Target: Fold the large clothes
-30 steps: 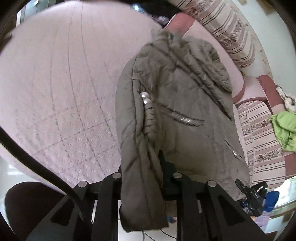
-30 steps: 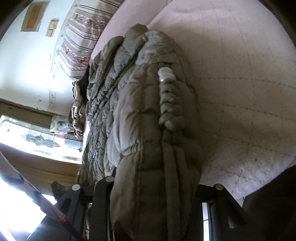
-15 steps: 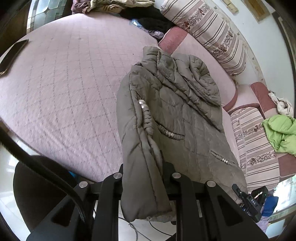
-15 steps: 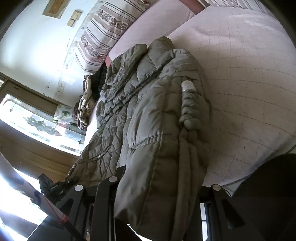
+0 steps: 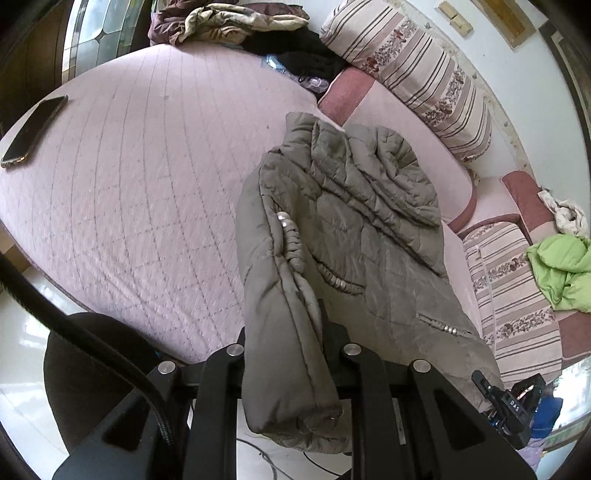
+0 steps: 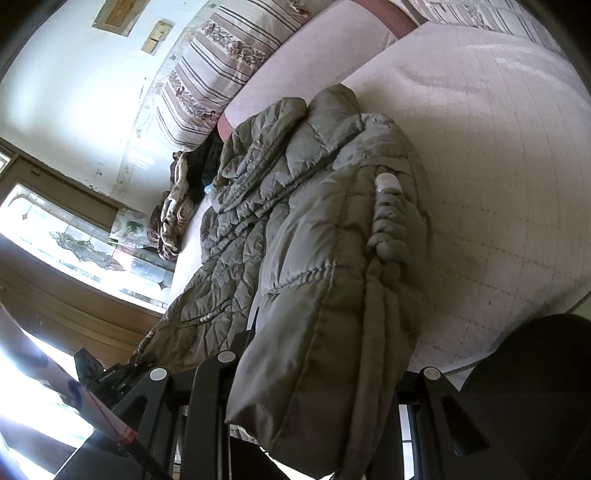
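Observation:
An olive-grey quilted puffer jacket [image 5: 354, 236] lies lengthwise on the round pink bed [image 5: 122, 192], hood end far, hem end toward me. My left gripper [image 5: 291, 354] is shut on the jacket's near hem corner, which drapes over its jaws. In the right wrist view the jacket [image 6: 303, 229] fills the middle, and my right gripper [image 6: 317, 369] is shut on another thick fold of its hem. The fingertips of both grippers are hidden by fabric. The other gripper shows at the lower edge of each view.
A black phone [image 5: 33, 129] lies at the bed's far left edge. Striped cushions [image 5: 413, 77] line the headboard. Crumpled clothes [image 5: 236, 22] sit at the back, and a green garment [image 5: 561, 269] lies at right. A dark round stool [image 5: 92, 369] stands below the bed edge.
Both grippers have pulled back and up from the bed with the jacket hem still held. More of the bed, the phone and the cushions have come into view.

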